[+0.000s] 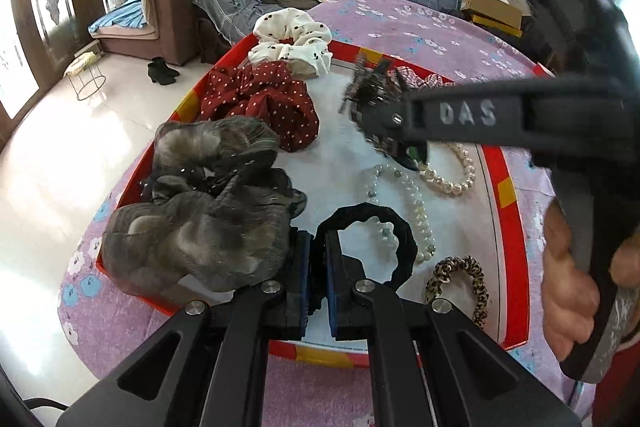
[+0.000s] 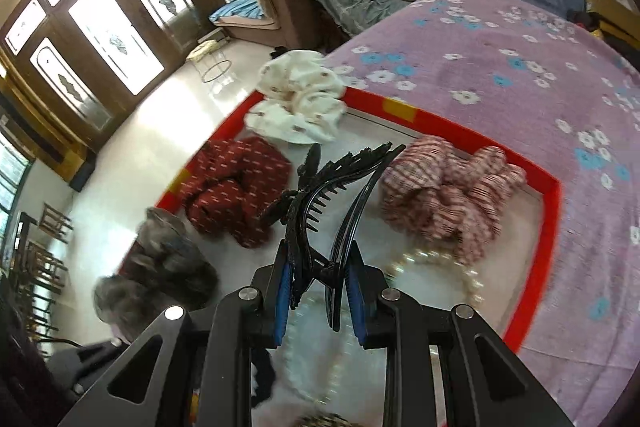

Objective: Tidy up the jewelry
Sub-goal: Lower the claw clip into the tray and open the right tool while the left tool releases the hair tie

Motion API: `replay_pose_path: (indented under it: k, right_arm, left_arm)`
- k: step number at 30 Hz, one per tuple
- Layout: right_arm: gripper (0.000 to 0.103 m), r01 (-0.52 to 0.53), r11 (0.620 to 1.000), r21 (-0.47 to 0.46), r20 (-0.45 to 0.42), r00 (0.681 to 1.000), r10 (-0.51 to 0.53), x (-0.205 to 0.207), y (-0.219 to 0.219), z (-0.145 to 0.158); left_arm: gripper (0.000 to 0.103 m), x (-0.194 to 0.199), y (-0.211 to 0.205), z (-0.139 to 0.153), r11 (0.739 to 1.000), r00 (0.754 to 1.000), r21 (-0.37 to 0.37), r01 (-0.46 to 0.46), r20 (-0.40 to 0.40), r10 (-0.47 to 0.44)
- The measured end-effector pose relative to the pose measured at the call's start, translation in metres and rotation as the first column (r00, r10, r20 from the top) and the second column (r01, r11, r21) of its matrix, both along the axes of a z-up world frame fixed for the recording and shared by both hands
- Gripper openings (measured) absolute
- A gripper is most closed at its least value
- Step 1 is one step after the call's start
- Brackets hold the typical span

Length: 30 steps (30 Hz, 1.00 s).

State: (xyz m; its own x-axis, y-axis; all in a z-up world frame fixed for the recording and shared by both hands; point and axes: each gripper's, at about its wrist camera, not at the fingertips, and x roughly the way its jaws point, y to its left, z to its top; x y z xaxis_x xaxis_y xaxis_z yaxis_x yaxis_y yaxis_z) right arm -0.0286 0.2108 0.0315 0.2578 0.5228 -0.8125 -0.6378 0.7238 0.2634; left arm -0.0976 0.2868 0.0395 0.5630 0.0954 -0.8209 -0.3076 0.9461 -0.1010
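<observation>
A white tray with a red rim [image 1: 496,163] lies on a purple flowered bedspread and holds hair accessories and pearls. My left gripper [image 1: 318,259] is shut on a thin black hair tie [image 1: 376,215], whose loop stands out over the tray's near part. Over the middle of the tray, my right gripper [image 2: 318,291] is shut on a black toothed hair claw clip [image 2: 320,203]. That same gripper [image 1: 384,131] with the clip [image 1: 368,87] shows from the side in the left wrist view, and a person's hand [image 1: 568,287] holds its handle.
In the tray lie grey furry scrunchies [image 1: 200,219], a red dotted scrunchie [image 1: 264,103], a white dotted scrunchie [image 1: 292,43], a pink plaid scrunchie [image 2: 448,195], a pearl bracelet [image 1: 452,179], a pearl necklace [image 1: 416,211] and a leopard hair tie [image 1: 460,279]. The tray's left edge overhangs the floor.
</observation>
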Motion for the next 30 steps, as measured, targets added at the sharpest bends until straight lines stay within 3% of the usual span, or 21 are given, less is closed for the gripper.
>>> replay_pose_path:
  k: [9,13,19,25,30]
  right_arm:
    - [0.027,0.046,0.999,-0.023,0.064,0.997,-0.045,-0.003,-0.021,0.008]
    - [0.027,0.080,0.996,-0.025,0.052,0.996,-0.079,0.002,-0.025,0.005]
    - [0.028,0.012,0.997,0.071,0.023,1.000,-0.013,-0.003,-0.016,0.018]
    - [0.028,-0.012,0.998,0.065,0.028,1.000,0.010,0.001,0.009,0.017]
    - [0.028,-0.016,0.998,0.059,-0.026,1.000,0.017,0.011,0.020,0.002]
  left_arm:
    - [0.007,0.000,0.000,0.000,1.000,1.000,0.009,-0.006,-0.004,0.006]
    - [0.007,0.001,0.004,-0.001,1.000,1.000,0.007,-0.011,-0.004,0.011]
    - [0.007,0.003,0.005,-0.002,1.000,1.000,-0.003,-0.013,0.000,0.013]
    - [0.007,0.001,0.004,-0.001,1.000,1.000,-0.021,-0.008,0.007,0.009]
    - [0.007,0.003,0.002,-0.004,1.000,1.000,-0.022,0.003,0.016,-0.003]
